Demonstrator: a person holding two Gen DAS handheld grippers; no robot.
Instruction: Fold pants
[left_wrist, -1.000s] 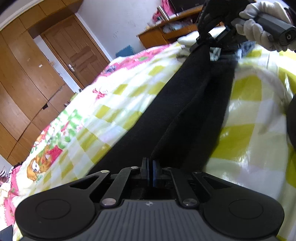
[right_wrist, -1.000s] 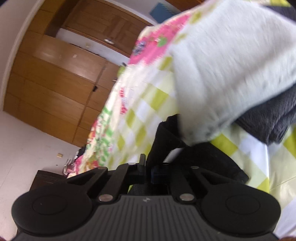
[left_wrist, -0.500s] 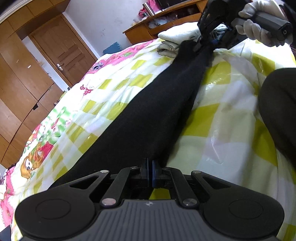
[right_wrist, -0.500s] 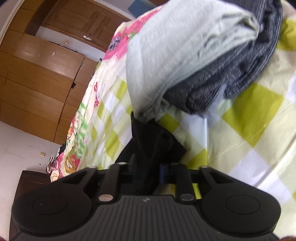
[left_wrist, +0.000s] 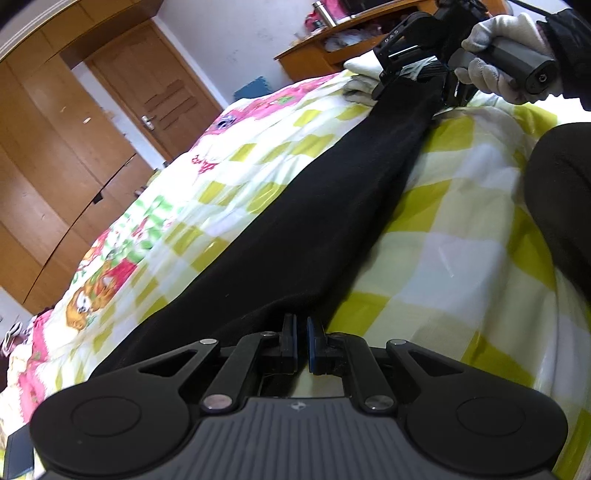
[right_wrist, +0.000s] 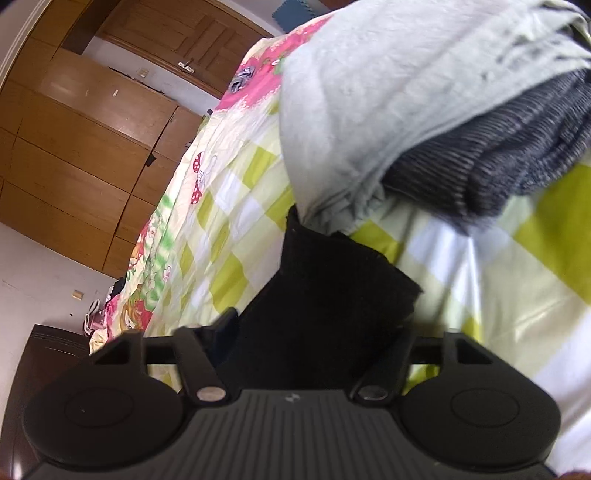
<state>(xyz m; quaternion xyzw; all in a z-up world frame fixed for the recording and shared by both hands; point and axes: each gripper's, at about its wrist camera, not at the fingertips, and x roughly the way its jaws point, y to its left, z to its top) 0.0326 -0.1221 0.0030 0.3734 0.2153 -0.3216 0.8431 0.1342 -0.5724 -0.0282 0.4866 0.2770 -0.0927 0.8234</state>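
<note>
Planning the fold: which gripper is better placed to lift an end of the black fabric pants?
Probably right: the black fabric pants end lies between the wide-open fingers of the right gripper, ready to pinch. The left gripper has nearly shut fingers at the other end.

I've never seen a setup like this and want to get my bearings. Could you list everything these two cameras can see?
Long black pants: one, black, stretched along the bed between the two grippers.
Checked cartoon-print quilt: one, yellow-green, white and pink, covering the bed.
Pale green folded cloth: one, on the bed past the pants' far end.
Dark grey ribbed knit garment: one, under the pale cloth.
Wooden wardrobe: brown, along the wall.
Wooden door: one, brown, shut.
Wooden desk: one, cluttered, beyond the bed.
Left gripper: black, nearly shut, at the pants' near end.
Right gripper: black, open, pants between its fingers.
Gloved hand: white glove, holding the right gripper.
</note>
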